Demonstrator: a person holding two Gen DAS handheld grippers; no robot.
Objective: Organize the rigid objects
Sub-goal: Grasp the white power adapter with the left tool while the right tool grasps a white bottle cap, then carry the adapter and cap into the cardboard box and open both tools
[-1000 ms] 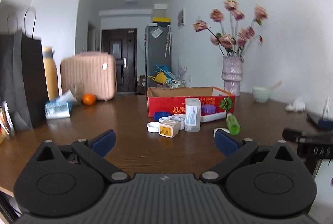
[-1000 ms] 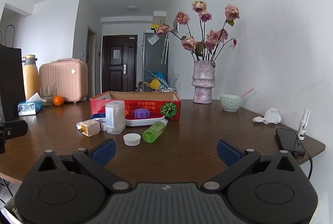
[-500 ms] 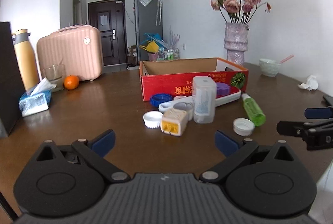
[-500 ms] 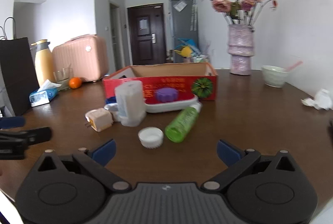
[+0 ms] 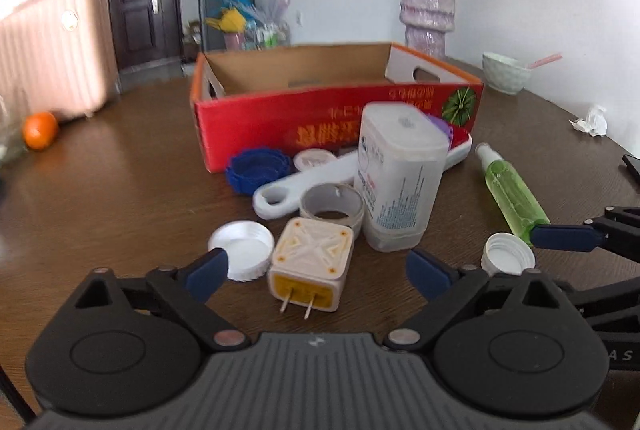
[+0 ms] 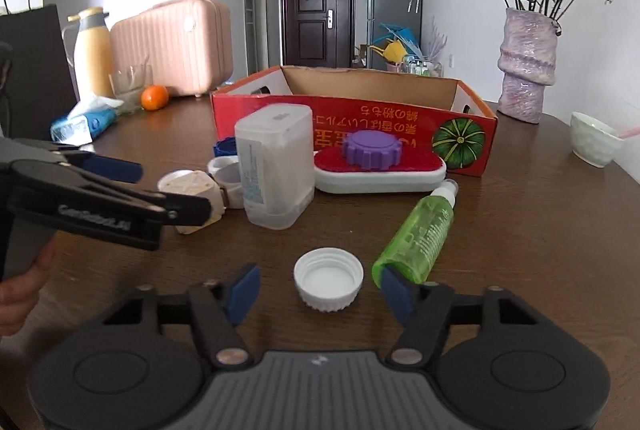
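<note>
My left gripper (image 5: 316,270) is open, its fingers on either side of a cream plug adapter (image 5: 310,262) with yellow end and two prongs. My right gripper (image 6: 320,290) is open around a white bottle cap (image 6: 329,284). A green spray bottle (image 6: 418,234) lies to its right. A clear plastic container (image 6: 274,166) stands upright. Behind are a purple cap (image 6: 374,149) on a white-and-red tray (image 6: 380,182), a blue cap (image 5: 258,168), a tape roll (image 5: 332,204), another white cap (image 5: 242,250) and an empty red cardboard box (image 5: 320,126).
A purple vase (image 6: 526,66) of flowers and a pale bowl (image 6: 594,142) stand at the right. A pink suitcase (image 6: 176,44), yellow flask (image 6: 94,54), orange (image 6: 154,97), tissue pack (image 6: 86,122) and black bag (image 6: 36,66) stand at the left.
Both grippers have moved forward and lower toward the clutter. The left now straddles the plug adapter and the right straddles the white cap. Both stay open.
</note>
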